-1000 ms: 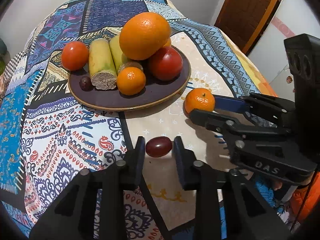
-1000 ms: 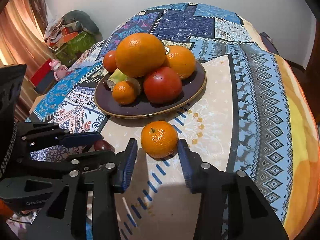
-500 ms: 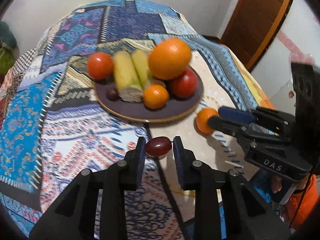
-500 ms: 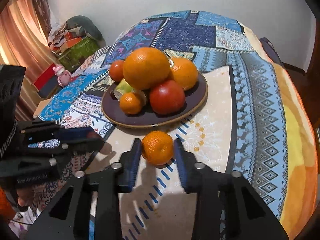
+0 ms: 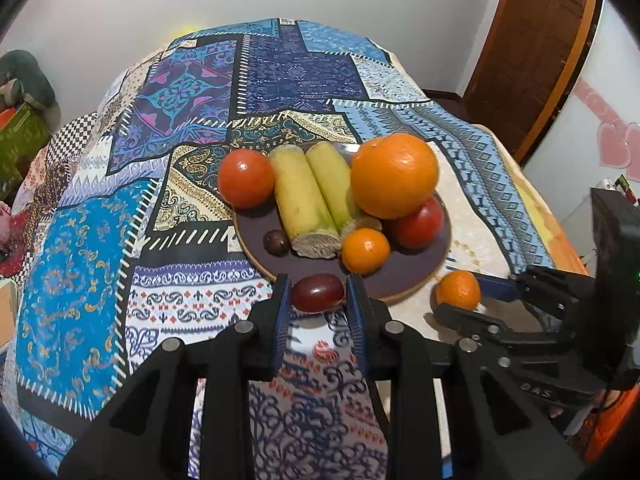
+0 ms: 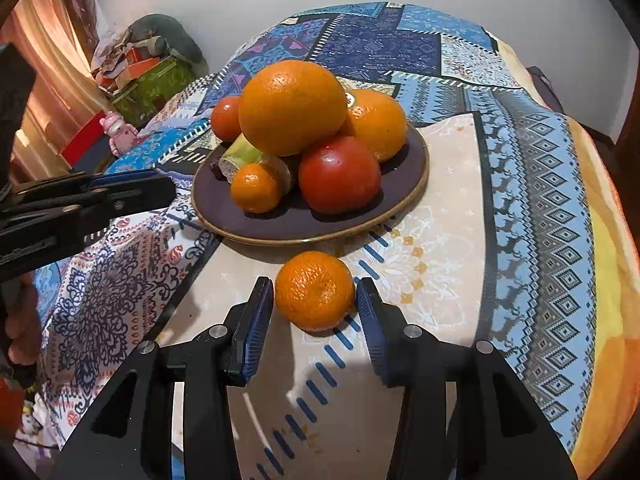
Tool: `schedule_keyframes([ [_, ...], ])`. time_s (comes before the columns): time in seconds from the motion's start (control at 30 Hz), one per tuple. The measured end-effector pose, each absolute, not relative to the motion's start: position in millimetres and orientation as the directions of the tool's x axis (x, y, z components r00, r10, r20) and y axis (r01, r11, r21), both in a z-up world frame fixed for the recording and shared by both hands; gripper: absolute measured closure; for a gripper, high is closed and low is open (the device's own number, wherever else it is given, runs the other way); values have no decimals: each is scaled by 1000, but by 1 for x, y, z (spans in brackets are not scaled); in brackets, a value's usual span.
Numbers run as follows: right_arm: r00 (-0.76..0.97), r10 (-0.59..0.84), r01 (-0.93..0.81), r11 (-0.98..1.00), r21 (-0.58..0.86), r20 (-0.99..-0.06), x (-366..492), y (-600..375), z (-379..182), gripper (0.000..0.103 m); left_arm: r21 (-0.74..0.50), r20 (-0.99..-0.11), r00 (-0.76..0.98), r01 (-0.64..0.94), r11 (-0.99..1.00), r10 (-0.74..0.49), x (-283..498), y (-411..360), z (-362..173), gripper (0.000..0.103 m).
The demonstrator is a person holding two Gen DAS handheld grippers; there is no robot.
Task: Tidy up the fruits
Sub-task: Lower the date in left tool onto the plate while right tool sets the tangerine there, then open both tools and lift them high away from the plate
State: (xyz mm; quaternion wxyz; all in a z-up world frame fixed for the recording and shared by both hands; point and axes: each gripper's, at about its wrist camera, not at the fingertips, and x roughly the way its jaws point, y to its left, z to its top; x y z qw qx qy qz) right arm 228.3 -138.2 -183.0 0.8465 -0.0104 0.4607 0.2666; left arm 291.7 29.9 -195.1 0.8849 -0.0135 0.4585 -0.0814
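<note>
- Currently, the left gripper (image 5: 318, 300) grips a dark red oval grape (image 5: 318, 293), long axis crosswise, raised near the round purple plate (image 5: 416, 276) rim's 6 o'clock.
- Meanwhile, the right gripper (image 6: 315, 306) clamps a small orange mandarin (image 6: 315, 290), plate at 12 o'clock.

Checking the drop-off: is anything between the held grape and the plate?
Nothing blocks it. The grape, in the left gripper, is at the plate's near rim; bare plate lies just beyond, before the small orange.
</note>
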Motion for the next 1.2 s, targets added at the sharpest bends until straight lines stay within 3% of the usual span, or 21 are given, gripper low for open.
schedule_keyframes([
  [0.3,486,483,-472,847,246,-728,229,-133,-161,67,-100,-827,542,122,987,-151,312,34,-208,75],
  [0.63,479,477,-475,847,240,-737,245,-115,-168,67,-97,-834,532,125,987,-149,320,34,-215,74],
  [0.73,470,480,-472,846,249,-740,247,-115,-169,66,-110,-839,520,119,987,-157,322,36,-219,72],
  [0.8,465,479,-473,846,248,-745,247,-114,-170,66,-111,-836,527,114,987,-155,320,37,-218,61],
  [0.87,464,474,-474,847,242,-749,245,-114,-170,65,-113,-830,536,112,987,-156,318,38,-217,57],
  [1.2,524,466,-469,857,215,-713,226,-127,-137,64,-110,-778,612,93,990,-144,286,43,-181,56],
])
